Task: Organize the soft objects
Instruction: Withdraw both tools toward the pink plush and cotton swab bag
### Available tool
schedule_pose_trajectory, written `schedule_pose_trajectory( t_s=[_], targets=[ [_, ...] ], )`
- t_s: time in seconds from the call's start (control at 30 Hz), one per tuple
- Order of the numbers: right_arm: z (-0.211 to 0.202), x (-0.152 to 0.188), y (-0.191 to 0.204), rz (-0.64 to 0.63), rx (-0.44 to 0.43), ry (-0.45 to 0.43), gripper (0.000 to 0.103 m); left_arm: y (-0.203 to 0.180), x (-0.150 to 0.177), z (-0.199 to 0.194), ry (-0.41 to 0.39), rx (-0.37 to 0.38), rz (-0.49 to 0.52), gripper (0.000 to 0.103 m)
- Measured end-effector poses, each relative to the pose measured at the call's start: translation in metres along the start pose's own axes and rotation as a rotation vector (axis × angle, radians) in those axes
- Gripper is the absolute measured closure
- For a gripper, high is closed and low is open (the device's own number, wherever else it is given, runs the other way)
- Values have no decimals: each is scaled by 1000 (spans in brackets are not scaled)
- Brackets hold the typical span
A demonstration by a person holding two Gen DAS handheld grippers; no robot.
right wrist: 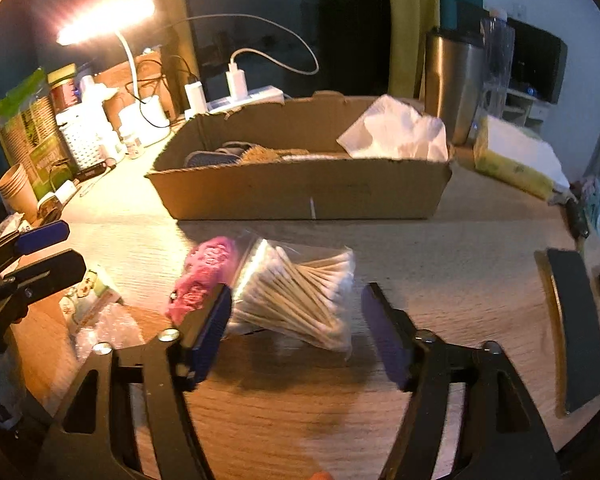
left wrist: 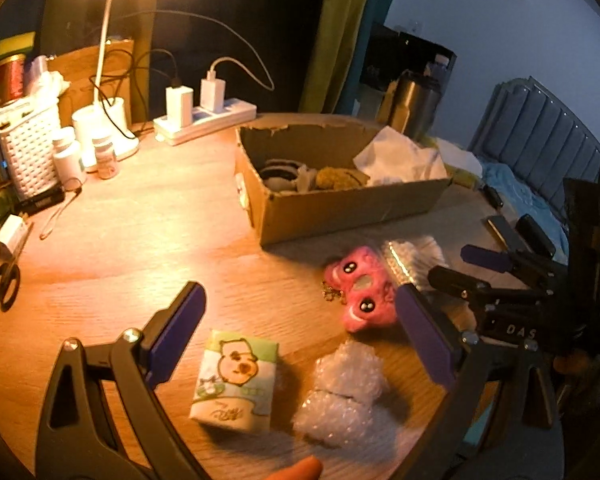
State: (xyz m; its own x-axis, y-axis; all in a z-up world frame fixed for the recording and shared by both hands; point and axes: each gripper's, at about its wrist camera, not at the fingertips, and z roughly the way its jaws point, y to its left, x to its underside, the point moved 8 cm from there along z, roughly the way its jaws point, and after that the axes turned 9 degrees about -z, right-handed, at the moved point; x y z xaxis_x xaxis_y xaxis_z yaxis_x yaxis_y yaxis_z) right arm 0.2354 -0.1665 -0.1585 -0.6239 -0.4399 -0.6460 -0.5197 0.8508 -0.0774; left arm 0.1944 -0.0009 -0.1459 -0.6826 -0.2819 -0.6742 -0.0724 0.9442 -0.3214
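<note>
Right gripper (right wrist: pixel 296 320) spread wide, nothing in it, lined up on the bag of cotton swabs (right wrist: pixel 296 292) at centre frame, just below the cardboard box (right wrist: pixel 300 196). That bag looks light, crinkly and slippery, so pinch across the bundled middle. Left gripper (left wrist: pixel 300 332) also released, hanging over the tissue pack (left wrist: pixel 236 384), bubble wrap (left wrist: pixel 340 396) and pink plush (left wrist: pixel 360 292), lower centre.

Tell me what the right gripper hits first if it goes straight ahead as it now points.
Most likely the bag of cotton swabs, lying just ahead of the open right gripper. The cardboard box stands behind it; depth is uncertain.
</note>
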Motion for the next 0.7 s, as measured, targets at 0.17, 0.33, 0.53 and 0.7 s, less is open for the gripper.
schedule_pose_trajectory(
  t_s=[0.17, 0.33, 0.53, 0.7],
  targets=[
    [9, 3, -7, 14, -17, 13, 23, -4, 4, 15, 36, -6, 7, 6],
    [20, 4, -8, 34, -59, 26, 22, -14, 5, 27, 60, -7, 30, 6],
    [31, 5, -4, 43, -97, 40, 22, -25, 6, 38, 84, -25, 59, 6],
    [31, 6, -6, 44, -125, 38, 22, -31, 7, 46, 100, -46, 76, 6]
  ],
)
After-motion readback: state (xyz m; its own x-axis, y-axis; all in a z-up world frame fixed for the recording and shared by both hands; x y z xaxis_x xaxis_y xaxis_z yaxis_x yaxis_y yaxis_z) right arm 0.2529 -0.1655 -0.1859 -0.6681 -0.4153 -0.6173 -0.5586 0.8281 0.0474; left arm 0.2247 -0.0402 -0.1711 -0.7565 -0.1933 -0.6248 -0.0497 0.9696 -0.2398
